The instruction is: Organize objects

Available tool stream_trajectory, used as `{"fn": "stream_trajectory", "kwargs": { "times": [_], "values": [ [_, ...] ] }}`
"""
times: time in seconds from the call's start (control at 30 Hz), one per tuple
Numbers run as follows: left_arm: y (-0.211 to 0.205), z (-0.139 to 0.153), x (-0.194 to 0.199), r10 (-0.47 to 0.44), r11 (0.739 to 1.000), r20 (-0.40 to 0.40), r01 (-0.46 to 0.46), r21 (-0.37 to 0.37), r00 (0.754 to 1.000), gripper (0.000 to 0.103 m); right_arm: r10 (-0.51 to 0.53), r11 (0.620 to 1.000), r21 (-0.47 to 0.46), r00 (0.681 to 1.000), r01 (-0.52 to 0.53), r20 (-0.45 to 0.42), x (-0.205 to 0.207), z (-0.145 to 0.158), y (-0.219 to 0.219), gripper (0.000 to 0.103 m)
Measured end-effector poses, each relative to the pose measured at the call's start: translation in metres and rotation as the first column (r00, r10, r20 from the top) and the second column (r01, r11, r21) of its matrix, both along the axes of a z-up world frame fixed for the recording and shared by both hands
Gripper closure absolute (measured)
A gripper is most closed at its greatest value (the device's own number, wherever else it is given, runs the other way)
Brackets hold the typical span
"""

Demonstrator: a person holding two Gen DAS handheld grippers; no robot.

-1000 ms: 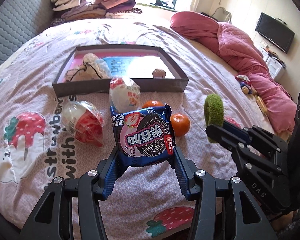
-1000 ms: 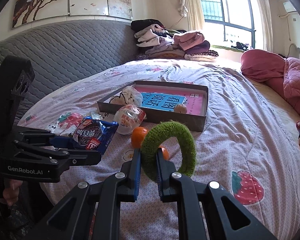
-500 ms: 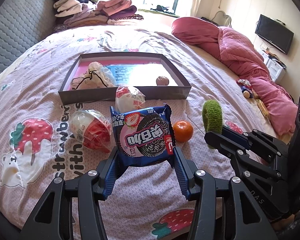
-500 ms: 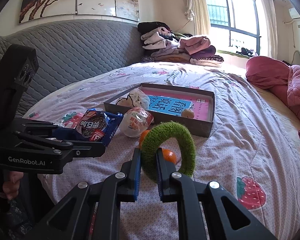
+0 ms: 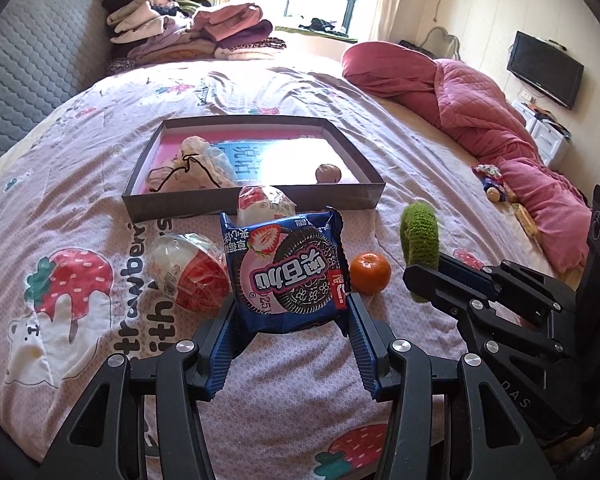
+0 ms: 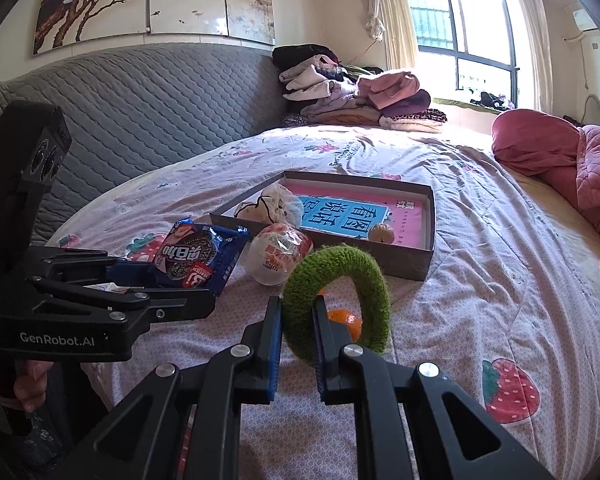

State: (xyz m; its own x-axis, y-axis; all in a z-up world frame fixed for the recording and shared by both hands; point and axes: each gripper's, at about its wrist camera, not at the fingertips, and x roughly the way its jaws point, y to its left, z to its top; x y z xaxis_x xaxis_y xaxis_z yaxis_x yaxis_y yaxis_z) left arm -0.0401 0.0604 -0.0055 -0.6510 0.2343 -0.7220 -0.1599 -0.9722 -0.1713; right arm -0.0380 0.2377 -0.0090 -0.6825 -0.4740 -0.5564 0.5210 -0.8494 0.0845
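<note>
My left gripper [image 5: 290,332] is shut on a blue cookie packet [image 5: 286,272], held upright above the bedspread; the packet [image 6: 198,256] also shows in the right wrist view, left of centre. My right gripper [image 6: 296,320] is shut on a green fuzzy ring [image 6: 340,300], which stands up at the right [image 5: 418,240] in the left wrist view. Ahead lies a shallow grey box [image 5: 256,200] holding a pink and blue book, a drawstring pouch [image 5: 196,164] and a small fruit [image 5: 328,173]. A tangerine [image 5: 370,273] lies on the bed between the grippers.
Two plastic-wrapped snacks [image 5: 188,270] [image 5: 262,204] lie on the bed in front of the box. A pink quilt [image 5: 480,120] is bunched along the right side. Folded clothes [image 5: 188,32] are stacked at the far end. A grey padded headboard [image 6: 140,120] is at the left.
Both views have tilted upward a little, so the box and snacks sit lower in the frames. Both grips are unchanged.
</note>
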Motion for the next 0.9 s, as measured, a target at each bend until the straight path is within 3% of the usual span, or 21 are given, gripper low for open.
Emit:
{"fn": "stream_trajectory", "kwargs": {
  "times": [0.9],
  "values": [
    [-0.008, 0.012, -0.030, -0.046, 0.999, -0.048, 0.046, -0.005, 0.998, 0.050, -0.009, 1.000, -0.014, 1.000, 0.009, -0.029, -0.022, 0.019, -0.022, 0.089]
  ]
}}
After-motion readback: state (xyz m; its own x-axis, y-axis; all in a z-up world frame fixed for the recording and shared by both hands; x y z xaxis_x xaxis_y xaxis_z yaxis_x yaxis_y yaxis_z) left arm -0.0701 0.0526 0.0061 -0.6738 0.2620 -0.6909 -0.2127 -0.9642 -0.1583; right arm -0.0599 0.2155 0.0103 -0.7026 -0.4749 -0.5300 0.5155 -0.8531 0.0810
